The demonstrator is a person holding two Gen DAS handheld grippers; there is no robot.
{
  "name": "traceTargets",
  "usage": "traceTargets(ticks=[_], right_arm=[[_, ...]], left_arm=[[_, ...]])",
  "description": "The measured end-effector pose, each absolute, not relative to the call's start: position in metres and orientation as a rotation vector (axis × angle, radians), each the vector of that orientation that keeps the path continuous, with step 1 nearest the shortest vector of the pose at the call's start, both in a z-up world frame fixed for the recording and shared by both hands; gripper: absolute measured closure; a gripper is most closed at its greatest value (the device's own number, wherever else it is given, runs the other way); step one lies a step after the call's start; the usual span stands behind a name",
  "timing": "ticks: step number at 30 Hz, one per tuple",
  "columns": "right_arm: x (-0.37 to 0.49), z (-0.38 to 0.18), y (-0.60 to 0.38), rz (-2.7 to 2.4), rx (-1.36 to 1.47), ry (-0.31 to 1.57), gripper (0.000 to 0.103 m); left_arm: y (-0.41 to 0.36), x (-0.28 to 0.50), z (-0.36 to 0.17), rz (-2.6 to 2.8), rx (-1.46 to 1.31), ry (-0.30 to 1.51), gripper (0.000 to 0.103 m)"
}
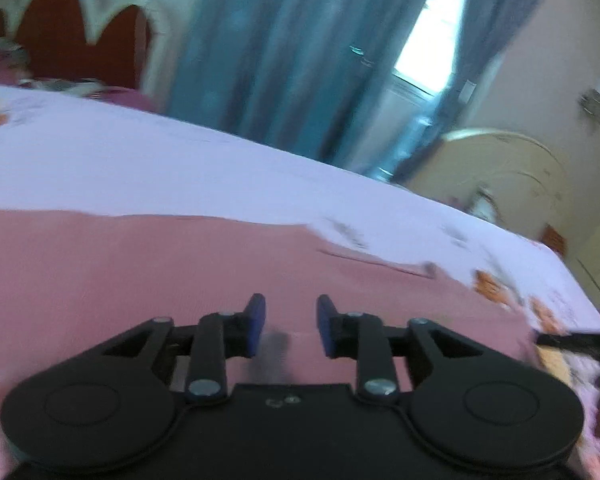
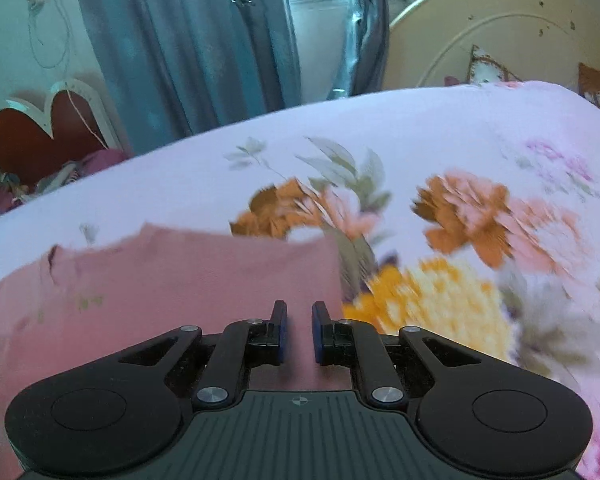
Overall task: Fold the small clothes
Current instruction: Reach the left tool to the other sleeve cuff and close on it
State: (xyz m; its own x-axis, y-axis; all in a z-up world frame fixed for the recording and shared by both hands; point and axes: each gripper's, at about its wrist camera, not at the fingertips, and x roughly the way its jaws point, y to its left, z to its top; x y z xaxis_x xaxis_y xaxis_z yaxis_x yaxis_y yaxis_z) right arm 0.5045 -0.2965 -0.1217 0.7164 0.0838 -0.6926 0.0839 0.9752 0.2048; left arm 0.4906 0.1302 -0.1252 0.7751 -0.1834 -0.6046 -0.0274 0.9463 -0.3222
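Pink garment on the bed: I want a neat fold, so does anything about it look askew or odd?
Mostly flat. The pink garment's far edge is wavy, with a small dark fold or slit near its left end; blur hides which. Nothing else stands out on the floral bedsheet.

One pink garment (image 1: 148, 276) on one bed with a floral sheet (image 2: 420, 136). Two tongs: left tongs (image 1: 288, 328), right tongs (image 2: 299, 332), two blue-padded fingers each. Two headboards: one red scalloped headboard (image 1: 60, 28), one cream round headboard (image 2: 500, 28). One window (image 1: 432, 28), blue curtains (image 1: 268, 40) on both sides.
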Motion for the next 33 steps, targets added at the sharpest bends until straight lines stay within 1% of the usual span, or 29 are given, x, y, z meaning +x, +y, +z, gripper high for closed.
traceTargets(ticks=[1, 3, 6, 8, 9, 12, 14, 17, 21, 23, 25, 27, 28, 29, 30, 32, 33], right_arm=[[0.514, -0.122, -0.292, 0.015, 0.216, 0.774, 0.091], [0.528, -0.126, -0.282, 0.038, 0.194, 0.784, 0.091], [0.543, -0.135, -0.277, 0.017, 0.122, 0.809, 0.091], [0.550, -0.141, -0.293, -0.082, 0.108, 0.819, 0.092], [0.551, -0.143, -0.301, -0.126, 0.105, 0.822, 0.091], [0.548, -0.143, -0.315, -0.118, 0.117, 0.839, 0.091], [0.536, -0.136, -0.316, -0.114, 0.113, 0.821, 0.091], [0.502, -0.120, -0.308, -0.054, 0.156, 0.790, 0.091], [0.442, -0.123, -0.285, -0.005, 0.154, 0.827, 0.091], [0.427, -0.135, -0.278, -0.027, 0.139, 0.876, 0.091], [0.414, -0.138, -0.275, -0.039, 0.136, 0.864, 0.091], [0.403, -0.126, -0.271, -0.033, 0.155, 0.828, 0.091], [0.398, -0.121, -0.269, -0.022, 0.163, 0.797, 0.091], [0.395, -0.120, -0.268, -0.023, 0.159, 0.783, 0.091], [0.395, -0.125, -0.265, -0.039, 0.146, 0.798, 0.091], [0.401, -0.141, -0.268, -0.069, 0.151, 0.883, 0.092], [0.399, -0.138, -0.266, -0.068, 0.146, 0.874, 0.091]], left_arm=[[0.117, 0.498, -0.126, -0.131, -0.301, 0.709, 0.051], [0.086, 0.508, -0.128, -0.182, -0.217, 0.731, 0.041], [0.053, 0.524, -0.138, -0.233, -0.122, 0.776, 0.041], [0.054, 0.530, -0.150, -0.180, -0.099, 0.820, 0.049], [0.062, 0.529, -0.151, -0.169, -0.109, 0.818, 0.058], [0.077, 0.520, -0.146, -0.183, -0.122, 0.825, 0.059], [0.072, 0.512, -0.133, -0.188, -0.091, 0.811, 0.053], [0.066, 0.487, -0.114, -0.215, -0.109, 0.756, 0.048], [0.059, 0.456, -0.121, -0.195, -0.135, 0.785, 0.048], [0.056, 0.448, -0.137, -0.168, -0.106, 0.862, 0.049], [0.053, 0.440, -0.132, -0.160, -0.080, 0.838, 0.048], [0.055, 0.433, -0.121, -0.173, -0.109, 0.801, 0.048], [0.056, 0.430, -0.117, -0.173, -0.111, 0.776, 0.041], [0.056, 0.430, -0.117, -0.159, -0.106, 0.776, 0.031], [0.057, 0.432, -0.122, -0.143, -0.105, 0.798, 0.015], [0.060, 0.440, -0.140, -0.135, -0.112, 0.885, 0.016], [0.058, 0.437, -0.137, -0.137, -0.079, 0.865, 0.021]])
